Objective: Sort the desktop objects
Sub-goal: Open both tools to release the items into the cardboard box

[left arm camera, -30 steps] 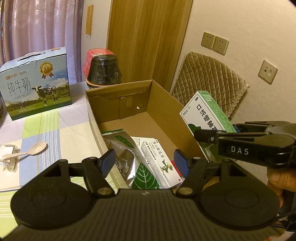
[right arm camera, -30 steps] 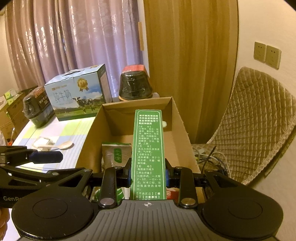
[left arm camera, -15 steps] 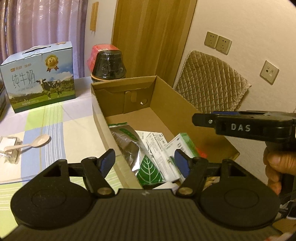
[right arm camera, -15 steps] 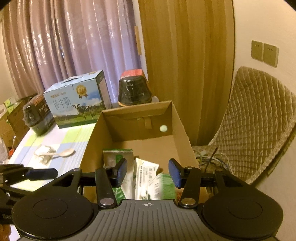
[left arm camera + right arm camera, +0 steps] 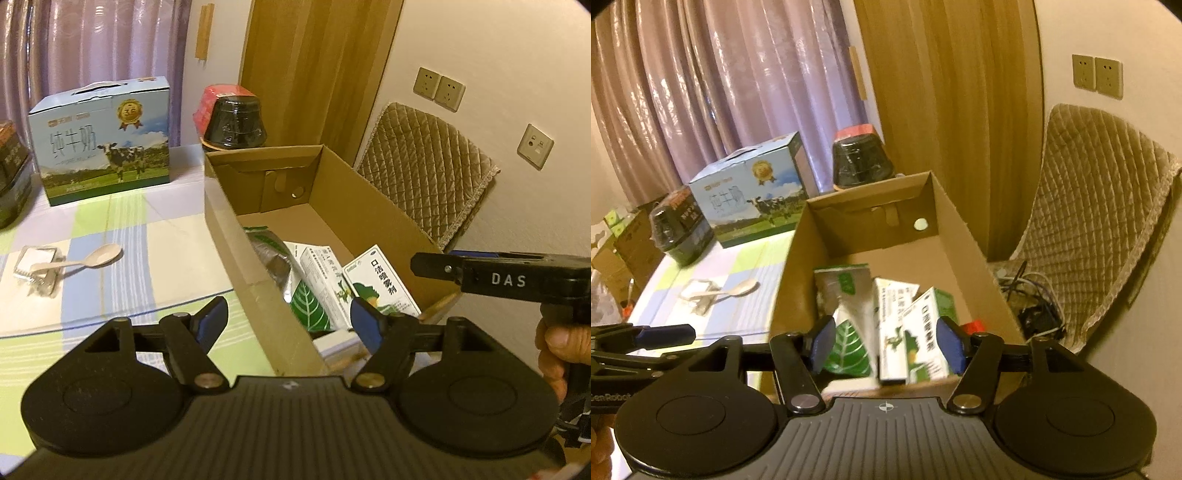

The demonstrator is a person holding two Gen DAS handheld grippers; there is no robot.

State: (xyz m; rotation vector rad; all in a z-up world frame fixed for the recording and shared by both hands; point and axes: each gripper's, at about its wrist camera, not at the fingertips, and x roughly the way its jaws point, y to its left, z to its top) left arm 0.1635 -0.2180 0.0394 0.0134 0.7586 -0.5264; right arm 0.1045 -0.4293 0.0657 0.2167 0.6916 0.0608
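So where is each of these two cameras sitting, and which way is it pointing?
Left wrist: sits on the left gripper, looking over the table into the cardboard box; its open fingers, the right gripper and a hand show.
Right wrist: sits on the right gripper, facing the box and curtain; its open fingers show.
Shared: box, milk carton, spoon.

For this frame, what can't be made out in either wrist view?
- Red item in the cardboard box: right wrist view, mostly behind the right gripper finger; identity unclear.
- Box's near end: left wrist view, hidden by the left gripper.
- Clear tray under the spoon: too small to identify.
- Dark tub: cut off by left edge.
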